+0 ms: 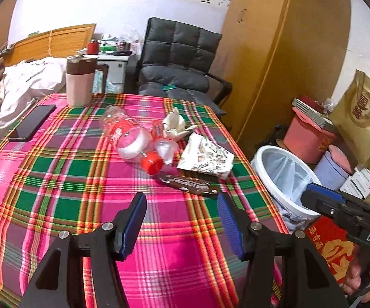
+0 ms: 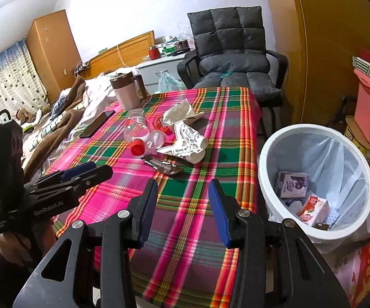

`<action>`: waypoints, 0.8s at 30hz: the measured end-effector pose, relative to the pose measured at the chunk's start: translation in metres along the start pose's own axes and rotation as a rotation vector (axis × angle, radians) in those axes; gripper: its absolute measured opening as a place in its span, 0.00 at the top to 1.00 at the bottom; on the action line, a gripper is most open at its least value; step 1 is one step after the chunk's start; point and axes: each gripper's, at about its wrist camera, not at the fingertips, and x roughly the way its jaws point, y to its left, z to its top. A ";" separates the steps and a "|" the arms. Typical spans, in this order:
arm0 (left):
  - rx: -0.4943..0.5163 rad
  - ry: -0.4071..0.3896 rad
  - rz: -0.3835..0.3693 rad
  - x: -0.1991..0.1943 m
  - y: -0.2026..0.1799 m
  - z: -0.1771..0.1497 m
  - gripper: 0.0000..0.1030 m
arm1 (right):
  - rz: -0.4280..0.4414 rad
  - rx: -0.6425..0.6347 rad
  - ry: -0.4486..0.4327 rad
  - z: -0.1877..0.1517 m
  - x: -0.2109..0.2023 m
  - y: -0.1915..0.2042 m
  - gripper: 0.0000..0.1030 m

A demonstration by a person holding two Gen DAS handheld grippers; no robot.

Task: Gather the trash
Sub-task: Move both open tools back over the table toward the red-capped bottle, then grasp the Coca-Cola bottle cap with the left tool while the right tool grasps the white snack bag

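Fingers: blue ribbed pads on black arms. Left gripper (image 1: 182, 227) stands wide apart, nothing between the pads. Right gripper (image 2: 183, 211) stands about half apart, likewise empty. Both hover over the near part of the counter (image 2: 185, 243), short of the litter.

Landmark: white round plastic bin (image 2: 264, 179) with pale blue liner, on the floor just beside the counter's right edge.

Done: bin already holds several small printed cartons (image 2: 291, 183), a red-and-white one among them.

Left, all on the counter to the left of the bin, in one cluster:
- clear crushed plastic bottle with red label and red cap (image 1: 127, 134), lying on its side, smooth, springy;
- cream crumpled tissue (image 1: 174, 122), soft, beyond the bottle;
- white printed paper wrapper (image 1: 206, 157), creased, nearest the bin;
- brown flat foil wrapper (image 1: 188, 184), glossy, nearest the fingers.

Judged roughly part done; four pieces remain.

Not trash, judged: pink lidded mug (image 1: 79, 82), black phone (image 1: 32, 123), farther from the bin. Counter cloth: pink, green plaid weave.
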 end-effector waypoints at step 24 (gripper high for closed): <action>-0.115 0.051 0.074 0.075 0.034 0.039 0.45 | -0.005 -0.006 0.060 0.028 0.059 -0.018 0.58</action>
